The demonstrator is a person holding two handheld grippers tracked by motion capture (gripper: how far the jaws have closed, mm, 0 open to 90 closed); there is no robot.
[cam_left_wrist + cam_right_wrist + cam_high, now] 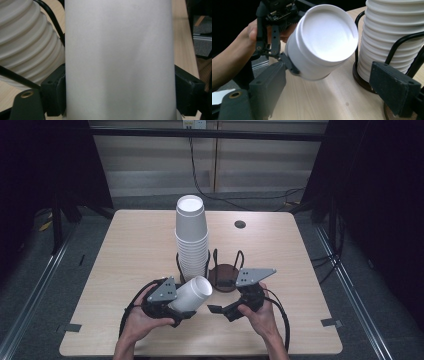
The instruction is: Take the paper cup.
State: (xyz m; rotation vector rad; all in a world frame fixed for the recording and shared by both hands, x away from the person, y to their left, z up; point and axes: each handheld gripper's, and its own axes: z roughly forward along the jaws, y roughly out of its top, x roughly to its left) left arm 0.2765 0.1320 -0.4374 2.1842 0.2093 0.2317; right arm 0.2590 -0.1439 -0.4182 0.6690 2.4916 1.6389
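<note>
Evidently the left gripper (pixel 186 306) clenches a white cup (pixel 192 293), base toward two o'clock, facing the open right gripper (pixel 220 310).

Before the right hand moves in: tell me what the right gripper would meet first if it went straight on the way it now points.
Most likely the white cup that the left gripper holds: in the right gripper view it lies straight ahead between the open jaws of the right gripper. The stack of cups stands off to one side. Depth is hard to judge.

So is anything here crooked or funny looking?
Just one: a white cup lies sideways in the left gripper, bottom pointing at the right gripper, away from the upside-down cup stack in its wire holder. Nothing is spilled or broken.
</note>
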